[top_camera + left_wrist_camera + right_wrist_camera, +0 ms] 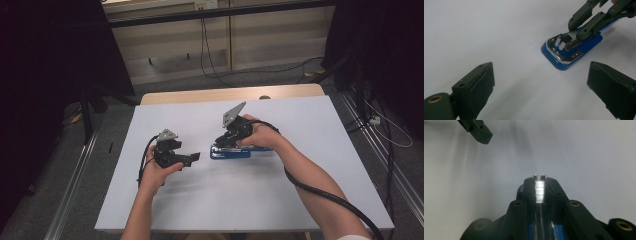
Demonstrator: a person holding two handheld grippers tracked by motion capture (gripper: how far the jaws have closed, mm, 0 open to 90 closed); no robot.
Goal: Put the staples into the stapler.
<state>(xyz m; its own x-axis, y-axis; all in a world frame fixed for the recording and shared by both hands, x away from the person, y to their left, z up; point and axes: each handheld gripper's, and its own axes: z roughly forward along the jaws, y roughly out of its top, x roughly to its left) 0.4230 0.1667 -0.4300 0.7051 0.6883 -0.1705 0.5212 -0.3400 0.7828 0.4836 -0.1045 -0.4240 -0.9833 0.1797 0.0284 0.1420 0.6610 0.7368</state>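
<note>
- The bench (310,150), covered with a plain white sheet, took up the middle of the high view, with a strip of bare wood along its far edge.
- A person's two forearms entered from the near edge, each hand carrying one claw.
- The right claw (226,142) sat just right of the bench's centre, with its grey three-cornered plate tilted upward and its cable trailing back along the right forearm.
- In the right claw's own view its jaws stood narrow, pressed on either side of the metal staple arm (539,191) of the stapler; the left gripper view showed the same grip from the side (574,37).
- The left claw (194,158) was held left of centre, pointing right toward the stapler and near it but apart from it.
- Its jaws stood wide with nothing between them, hovering over bare white sheet, pads (482,86) clear of any contact.
- A blue stapler (230,153) lay flat on the bench near its centre, between the two hands, opened out so that its chrome anvil plate (564,53) faced up at the end toward the left claw.
</note>
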